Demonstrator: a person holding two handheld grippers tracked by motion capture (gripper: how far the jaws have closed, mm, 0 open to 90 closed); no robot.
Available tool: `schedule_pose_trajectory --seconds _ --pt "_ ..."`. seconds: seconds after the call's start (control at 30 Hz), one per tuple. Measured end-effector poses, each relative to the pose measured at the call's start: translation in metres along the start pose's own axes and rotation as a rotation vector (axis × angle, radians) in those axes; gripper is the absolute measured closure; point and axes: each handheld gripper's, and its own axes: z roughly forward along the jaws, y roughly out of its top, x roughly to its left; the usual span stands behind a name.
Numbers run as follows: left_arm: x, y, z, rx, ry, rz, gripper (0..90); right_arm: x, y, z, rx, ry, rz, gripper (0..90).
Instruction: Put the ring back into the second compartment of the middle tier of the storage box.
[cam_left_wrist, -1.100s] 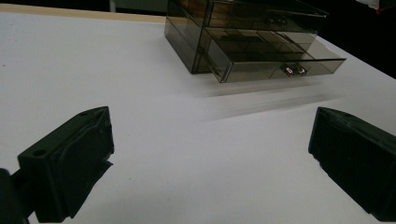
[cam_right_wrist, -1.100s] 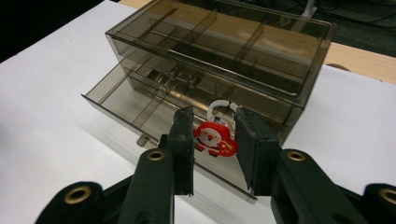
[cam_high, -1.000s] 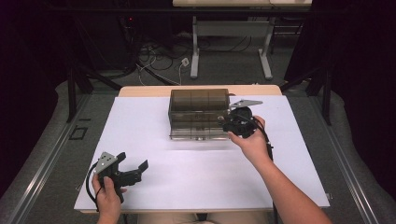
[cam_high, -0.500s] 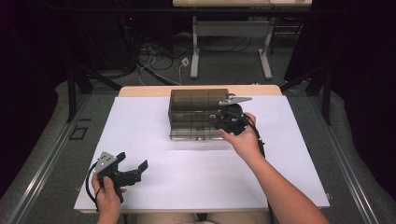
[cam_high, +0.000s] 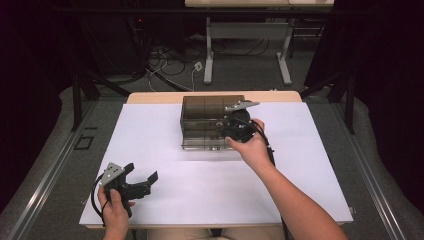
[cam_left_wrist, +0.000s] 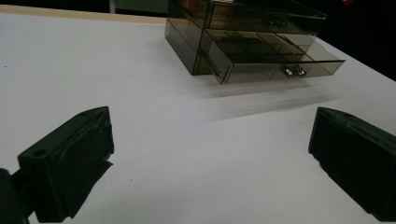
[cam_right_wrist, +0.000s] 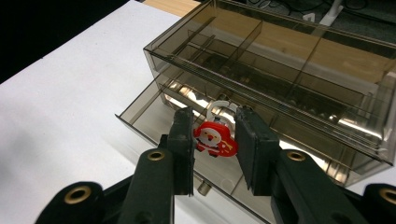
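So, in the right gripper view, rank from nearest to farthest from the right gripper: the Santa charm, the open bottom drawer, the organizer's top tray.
1. Santa charm, held between the jaws of the right gripper.
2. Open bottom drawer, just beneath and beyond the jaws.
3. Top tray, higher and farther back.

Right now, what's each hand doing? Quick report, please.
Right gripper shut on Santa charm, over open drawer. Left gripper open, resting on table. Nothing in the way.
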Motion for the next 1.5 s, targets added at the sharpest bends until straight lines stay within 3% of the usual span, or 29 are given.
schedule_pose_trajectory --seconds 0.5,1.17,1.5 --pt "0.002 0.0 0.0 0.001 -0.006 -0.006 0.3 0.001 0.006 0.023 0.047 -0.01 -0.005 68.5" --pt "0.002 0.0 0.001 0.002 -0.007 -0.005 0.3 0.003 0.002 0.048 0.162 -0.033 0.012 68.3" --pt "0.003 0.0 0.001 0.004 -0.009 -0.004 0.3 0.007 0.0 0.059 0.18 -0.033 -0.013 68.3"
